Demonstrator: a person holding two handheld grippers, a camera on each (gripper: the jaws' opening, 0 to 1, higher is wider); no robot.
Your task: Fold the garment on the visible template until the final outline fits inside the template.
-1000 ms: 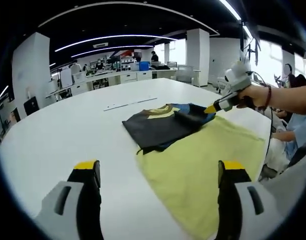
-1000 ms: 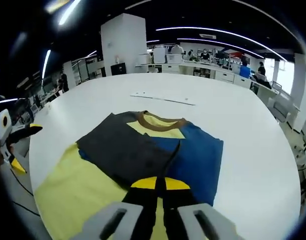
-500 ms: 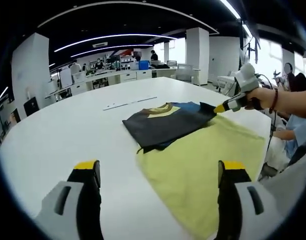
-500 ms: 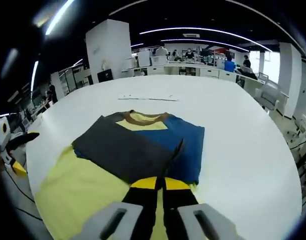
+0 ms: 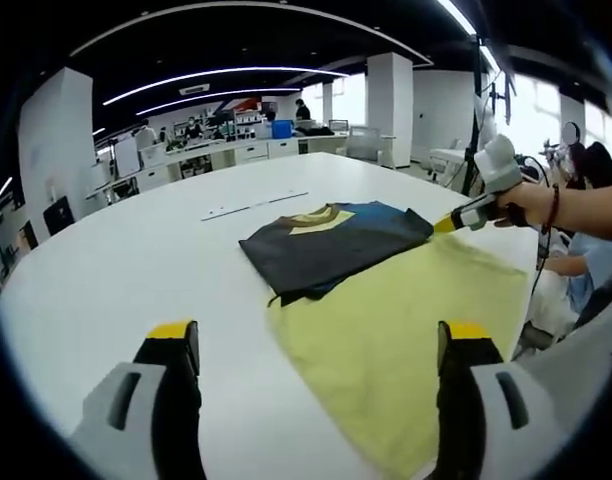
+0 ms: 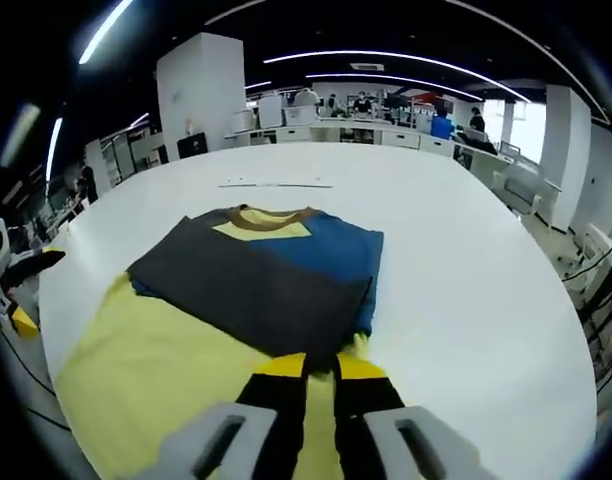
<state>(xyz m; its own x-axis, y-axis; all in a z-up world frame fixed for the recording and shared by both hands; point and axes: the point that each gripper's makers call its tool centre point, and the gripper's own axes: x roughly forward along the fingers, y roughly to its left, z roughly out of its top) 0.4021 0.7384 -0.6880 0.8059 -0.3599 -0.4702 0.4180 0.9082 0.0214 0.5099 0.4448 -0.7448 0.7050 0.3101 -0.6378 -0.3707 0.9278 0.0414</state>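
While the left gripper (image 5: 316, 345) hovers with jaws wide apart over the white table (image 5: 136, 250), the right gripper (image 6: 320, 367) pinches the near edge of the folded garment (image 6: 256, 280) with jaws closed. The garment lies across the far end of the yellow template (image 6: 156, 370).

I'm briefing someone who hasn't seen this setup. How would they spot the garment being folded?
On the big white table lies a pale yellow sheet. The garment sits on its far end: a folded dark grey and blue shirt with a brown collar, the only dark, multicoloured thing there.
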